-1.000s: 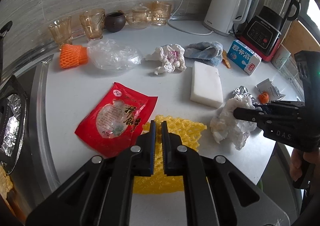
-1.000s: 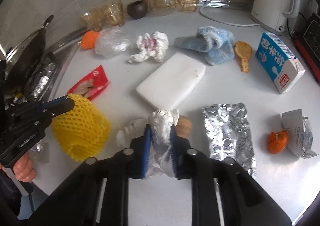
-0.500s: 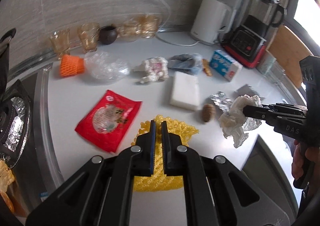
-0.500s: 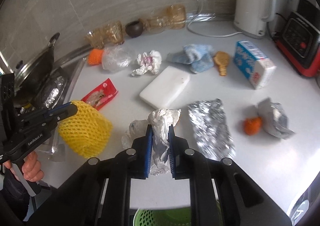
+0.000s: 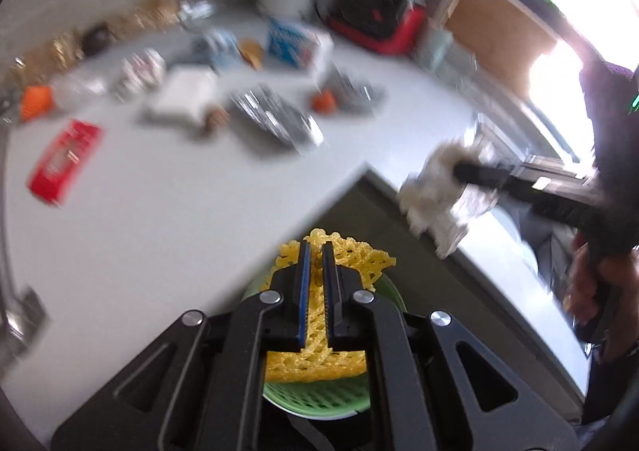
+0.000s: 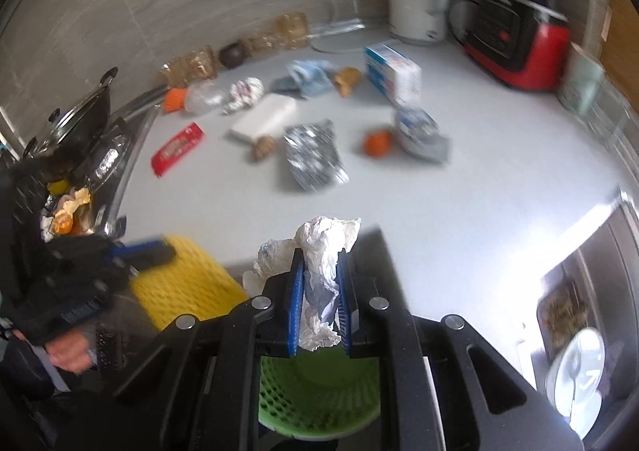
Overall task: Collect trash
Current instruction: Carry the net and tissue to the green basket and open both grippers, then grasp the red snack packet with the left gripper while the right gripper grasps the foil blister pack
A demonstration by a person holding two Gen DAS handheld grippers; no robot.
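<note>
White counter, strewn with litter. Below its edge, green bin. At left, left gripper clenched on yellow foam net, above bin. At right, right gripper clamped on crumpled white tissue, over bin too.

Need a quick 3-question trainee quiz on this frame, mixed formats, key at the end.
1. True or false: the left gripper is shut on the yellow foam net.
2. Multiple choice: what does the right gripper hold? A) foil sheet B) crumpled white tissue C) milk carton
3. Fill in: below both grippers, off the counter's edge, stands a green ____.

Key:
1. True; the net sits pinched between the jaws.
2. B; the crumpled white tissue is held, while the foil sheet and the milk carton lie on the counter.
3. Basket; the green basket shows under the jaws in both wrist views.
</note>
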